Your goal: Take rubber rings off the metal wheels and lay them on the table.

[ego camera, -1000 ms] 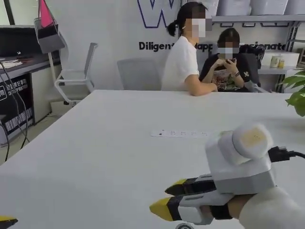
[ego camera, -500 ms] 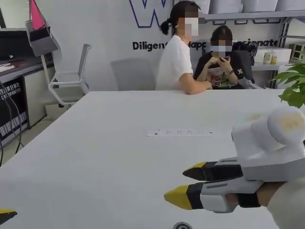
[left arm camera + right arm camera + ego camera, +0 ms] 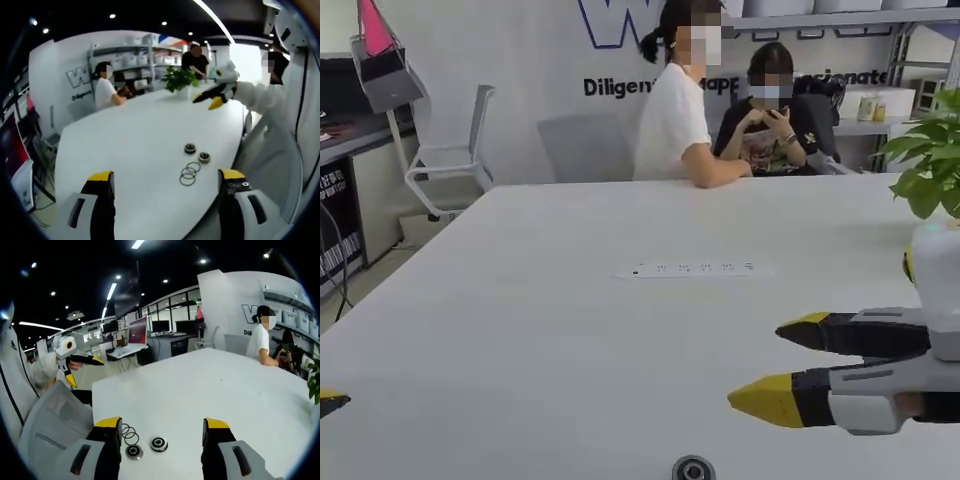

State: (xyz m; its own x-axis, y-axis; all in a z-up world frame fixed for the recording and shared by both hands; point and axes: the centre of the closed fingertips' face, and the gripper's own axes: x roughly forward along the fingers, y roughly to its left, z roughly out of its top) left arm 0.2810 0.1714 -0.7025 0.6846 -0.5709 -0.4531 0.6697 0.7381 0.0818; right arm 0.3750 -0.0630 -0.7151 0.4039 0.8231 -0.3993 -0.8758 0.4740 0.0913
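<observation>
- Both tools are up in the air right now. The right gripper (image 3: 775,362) hangs over the table (image 3: 520,330) with its jaws spread wide and nothing between them.
- The left gripper (image 3: 165,176) is the same: jaws wide, empty, held high and back from the work. From the head view you catch just its yellow tip at the left edge.
- Down below, near the person's edge of the table, two wheels (image 3: 190,148) sit just beside each other, flat on their faces.
- Three thin black rings (image 3: 188,175) lie flat right next to them in a small bunch, touching or overlapping.
- Why there? My guess is a short trip: each ring gets dropped beside the wheel it belongs to, within easy reach of either hand.
- Why are the grippers held clear? With both open and well apart from the wheels, I read it as a pause between pulls, or the job winding up.
- The wheels are too small here for me to tell whether any rubber is left on them.
- There is no tray in play. Rings and wheels rest straight on the bare top.
- The shelves (image 3: 125,55) behind the two seated people (image 3: 720,110) carry pale boxes. What is in them I cannot make out.
- A power strip (image 3: 685,269) sits mid-table and a plant (image 3: 925,165) at the far side, both well apart from the wheels.
</observation>
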